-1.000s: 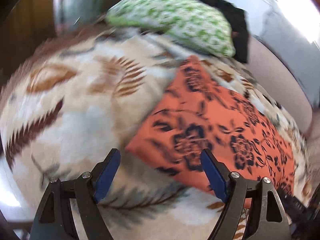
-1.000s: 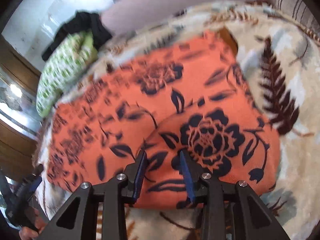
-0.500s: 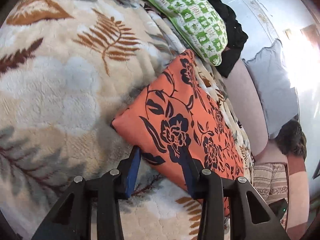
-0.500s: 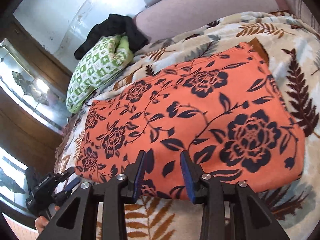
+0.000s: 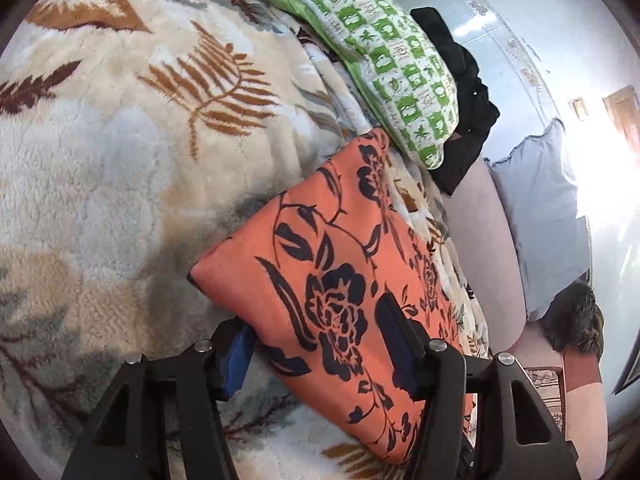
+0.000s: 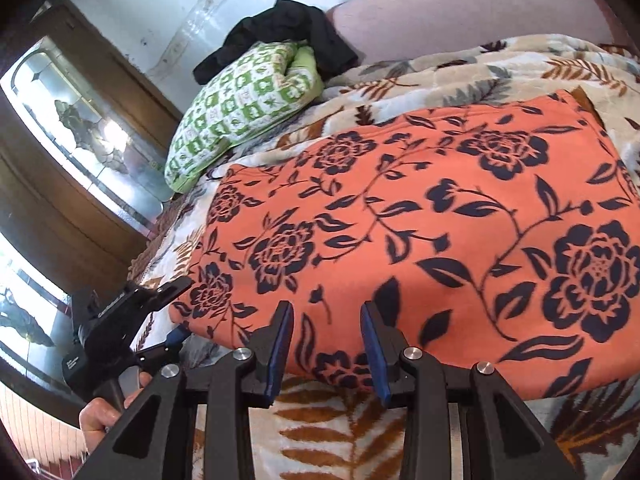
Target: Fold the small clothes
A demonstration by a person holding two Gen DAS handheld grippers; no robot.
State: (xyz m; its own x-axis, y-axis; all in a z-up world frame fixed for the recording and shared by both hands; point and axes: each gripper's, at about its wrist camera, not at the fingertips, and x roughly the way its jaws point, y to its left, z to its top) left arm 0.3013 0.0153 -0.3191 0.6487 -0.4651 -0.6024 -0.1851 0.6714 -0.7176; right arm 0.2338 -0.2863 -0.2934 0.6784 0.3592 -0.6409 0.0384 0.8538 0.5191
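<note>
An orange cloth with dark blue flowers [image 6: 440, 216] lies folded flat on a cream leaf-patterned blanket [image 5: 120, 152]. My left gripper [image 5: 316, 320] straddles the orange cloth [image 5: 320, 248] at its near corner, one blue pad under the edge and the other finger on top. Its jaws are opening and do not pinch the fabric. In the right wrist view, the left gripper [image 6: 176, 312] sits at the cloth's left corner, held by a hand [image 6: 100, 412]. My right gripper [image 6: 326, 312] hovers at the cloth's near edge, partly open, with nothing gripped.
A green-and-white pillow [image 5: 384, 64] and a black garment [image 5: 460, 92] lie at the blanket's far end. A pale blue cushion [image 5: 548, 208] leans on the pink sofa back [image 6: 460, 12]. A wooden cabinet with glass panels [image 6: 72, 128] stands on the left.
The left gripper narrowed, then widened again as it moved onto the cloth's corner and rolled. The right gripper slid left along the cloth's near edge with its gap unchanged.
</note>
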